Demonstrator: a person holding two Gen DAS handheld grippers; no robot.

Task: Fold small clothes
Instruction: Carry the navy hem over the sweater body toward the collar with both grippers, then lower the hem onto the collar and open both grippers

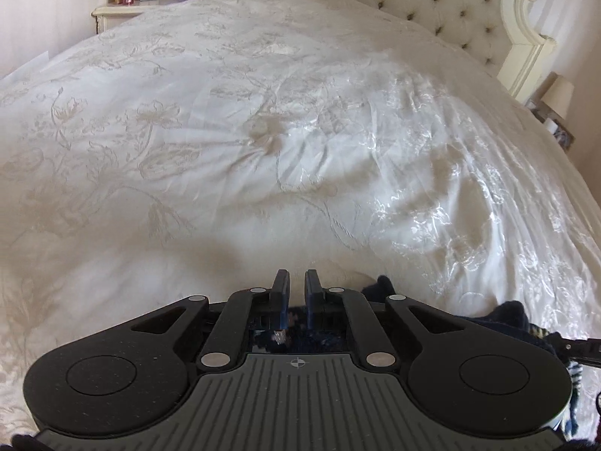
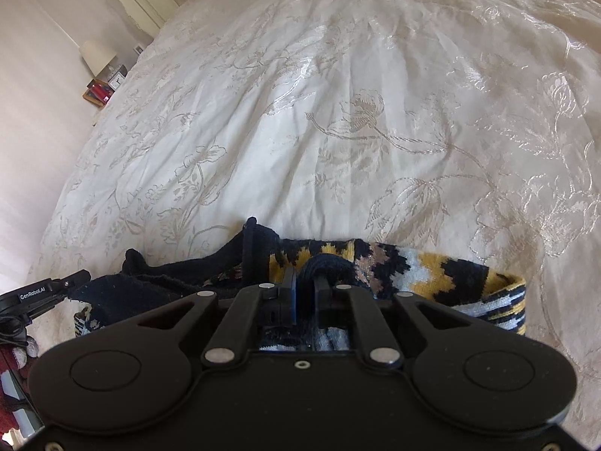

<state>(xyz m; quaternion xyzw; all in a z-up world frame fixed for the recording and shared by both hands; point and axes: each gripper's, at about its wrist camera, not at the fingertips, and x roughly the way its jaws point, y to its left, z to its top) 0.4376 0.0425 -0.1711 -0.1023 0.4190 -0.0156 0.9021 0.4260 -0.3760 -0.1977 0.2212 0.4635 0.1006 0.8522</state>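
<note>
Mid-fold on the bed [image 2: 338, 94] — right gripper [image 2: 307, 282] pinching dark edge of patterned knit garment [image 2: 432, 270]; left gripper [image 1: 296, 282] nearly closed, grip unclear. Next, probably: carrying edge across, laying flat.

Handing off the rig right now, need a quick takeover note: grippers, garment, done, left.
Right gripper: shut on a dark fold of the black, yellow and white patterned knit garment.
Left gripper: jaws nearly closed with a small gap, nothing visibly between the tips; the garment's dark edge sits just to its right.
Garment: bunched at the near edge of the cream floral bedspread.
Done: no neat fold visible.
Left: spread flat, fold.
</note>
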